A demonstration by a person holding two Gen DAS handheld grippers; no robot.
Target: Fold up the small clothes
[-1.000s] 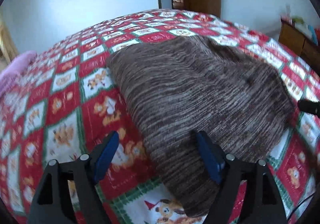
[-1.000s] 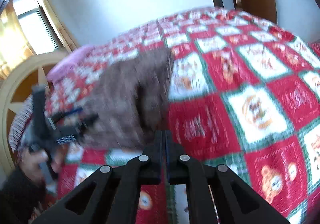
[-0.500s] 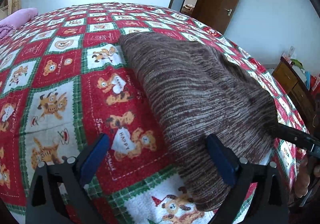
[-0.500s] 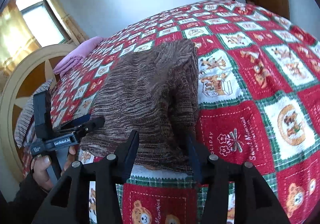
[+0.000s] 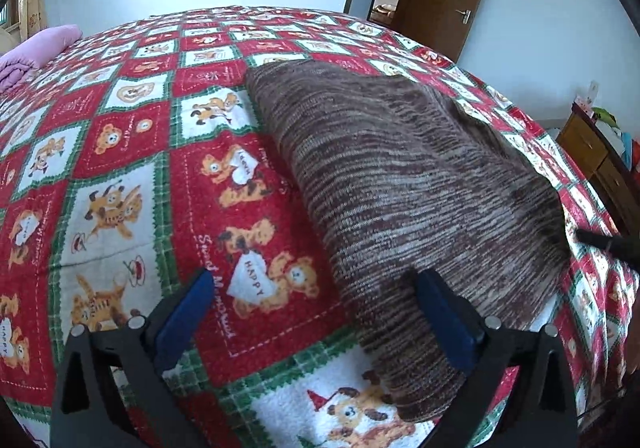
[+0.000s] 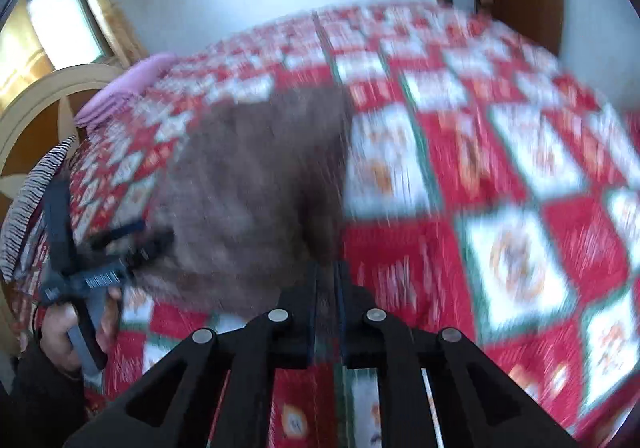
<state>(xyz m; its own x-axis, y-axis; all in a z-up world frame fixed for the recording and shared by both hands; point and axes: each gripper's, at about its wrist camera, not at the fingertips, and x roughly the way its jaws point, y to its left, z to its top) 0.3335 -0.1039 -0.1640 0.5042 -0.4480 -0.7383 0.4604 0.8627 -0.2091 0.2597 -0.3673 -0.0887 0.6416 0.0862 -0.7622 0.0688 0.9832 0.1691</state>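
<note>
A brown-and-cream streaked knit garment (image 5: 404, 184), ribbed and folded into a thick wedge, lies on the red, white and green teddy-bear patchwork quilt (image 5: 132, 152), running from centre toward five o'clock. The left gripper (image 5: 316, 312) has just been opening; its blue-padded jaws are released, straddling the knit's near edge. At three o'clock, the black right gripper (image 6: 325, 280) has just been closing; it is clenched with nothing visibly between the jaws.
</note>
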